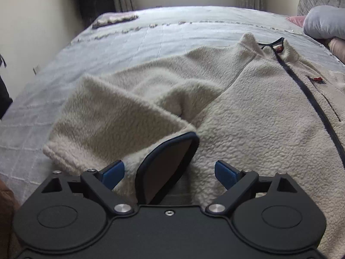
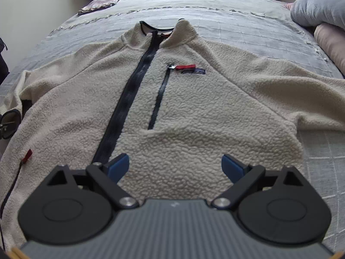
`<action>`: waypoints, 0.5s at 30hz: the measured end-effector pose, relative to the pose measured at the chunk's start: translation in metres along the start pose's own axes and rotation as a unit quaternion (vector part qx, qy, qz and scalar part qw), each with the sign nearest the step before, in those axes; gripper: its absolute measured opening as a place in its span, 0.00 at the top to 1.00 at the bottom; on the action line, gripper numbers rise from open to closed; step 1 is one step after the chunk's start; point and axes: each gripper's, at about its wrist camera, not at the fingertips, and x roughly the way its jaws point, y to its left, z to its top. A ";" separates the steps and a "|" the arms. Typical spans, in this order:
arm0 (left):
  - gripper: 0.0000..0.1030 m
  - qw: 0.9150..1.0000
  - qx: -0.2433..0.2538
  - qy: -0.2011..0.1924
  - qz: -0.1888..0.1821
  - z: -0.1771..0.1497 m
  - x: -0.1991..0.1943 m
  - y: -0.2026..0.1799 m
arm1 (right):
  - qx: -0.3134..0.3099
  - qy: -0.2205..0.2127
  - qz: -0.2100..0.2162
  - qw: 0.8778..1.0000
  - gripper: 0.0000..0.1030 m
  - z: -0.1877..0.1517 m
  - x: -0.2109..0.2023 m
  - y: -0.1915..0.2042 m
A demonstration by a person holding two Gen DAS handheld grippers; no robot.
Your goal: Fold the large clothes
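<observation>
While over fleece jacket (image 2: 194, 112), left tool (image 1: 169, 173), right tool (image 2: 175, 166) gape wide, holding nothing.

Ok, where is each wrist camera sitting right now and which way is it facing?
Left wrist: low over the fleece jacket, by its sleeve cuff, facing up the bed; its own left gripper shows, jaws open.
Right wrist: over the hem, facing along the front zipper to the collar; its own right gripper shows, jaws open.
Shared: jacket, zipper, bed, grey pillow.
</observation>
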 end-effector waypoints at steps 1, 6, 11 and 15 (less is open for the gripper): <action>0.12 1.000 -0.014 0.013 -0.006 0.000 0.007 0.007 | 0.000 0.005 0.002 1.000 0.09 -0.001 0.003 0.004; 0.15 0.995 -0.086 0.021 -0.035 0.005 0.027 0.029 | 0.001 0.030 0.003 1.000 0.09 -0.003 0.017 0.017; 0.88 0.995 -0.090 0.010 -0.037 0.015 0.022 0.037 | -0.002 0.039 -0.001 0.999 0.09 -0.001 0.025 0.026; 0.91 0.992 -0.121 -0.015 -0.034 0.033 -0.001 0.077 | -0.008 0.040 -0.006 0.999 0.09 0.001 0.025 0.030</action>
